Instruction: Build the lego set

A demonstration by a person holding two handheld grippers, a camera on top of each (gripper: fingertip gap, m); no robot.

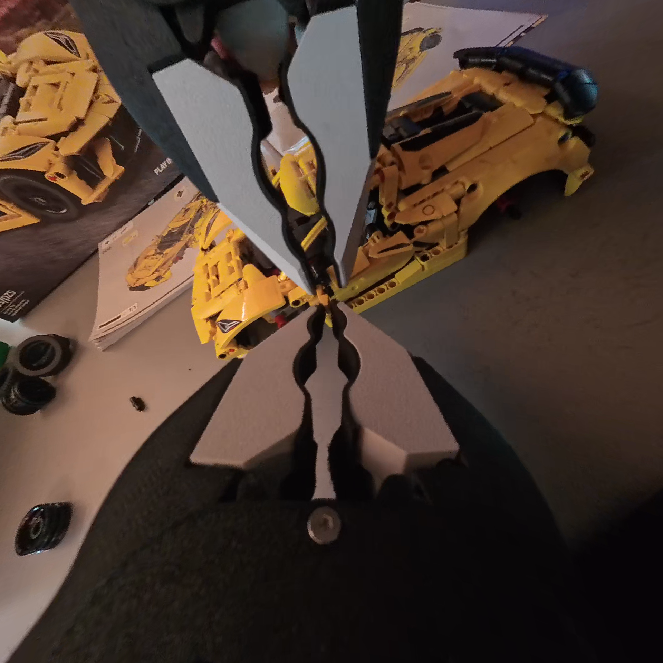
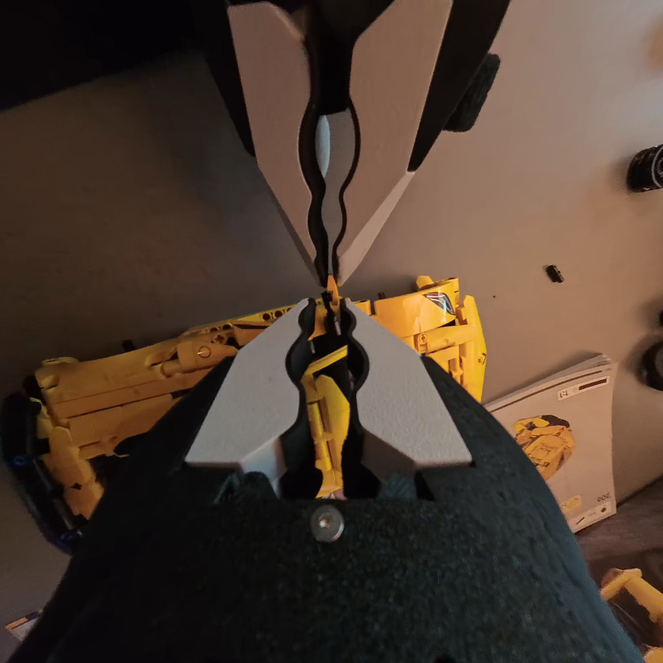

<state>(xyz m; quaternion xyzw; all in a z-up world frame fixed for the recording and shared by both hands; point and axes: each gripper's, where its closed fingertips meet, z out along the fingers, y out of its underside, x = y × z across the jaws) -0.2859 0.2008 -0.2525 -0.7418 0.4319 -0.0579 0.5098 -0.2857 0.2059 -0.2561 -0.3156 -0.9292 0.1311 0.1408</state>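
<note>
- In the left wrist view, the set's box (image 1: 53, 150) lies at the far left, its printed side up.
- Black tyres (image 1: 39, 355) and a small black pin (image 1: 137, 403) sit loose on the pale table (image 1: 520, 341).
- An instruction booklet (image 1: 143, 272) lies between the box and the yellow lego car (image 1: 448, 172), which rests on the table without wheels.
- At the centre, the left gripper (image 1: 324, 309) and the right gripper (image 1: 324, 281) meet tip to tip just above the car's front.
- Both are clenched on one small yellow piece (image 1: 323, 296), each pinching an end.
- In the right wrist view, the right gripper (image 2: 327, 305) faces the left one (image 2: 329, 278) over the car (image 2: 107, 387); the yellow piece (image 2: 333, 283) is gripped between them, with a small black part (image 2: 328, 305) beside it.
</note>
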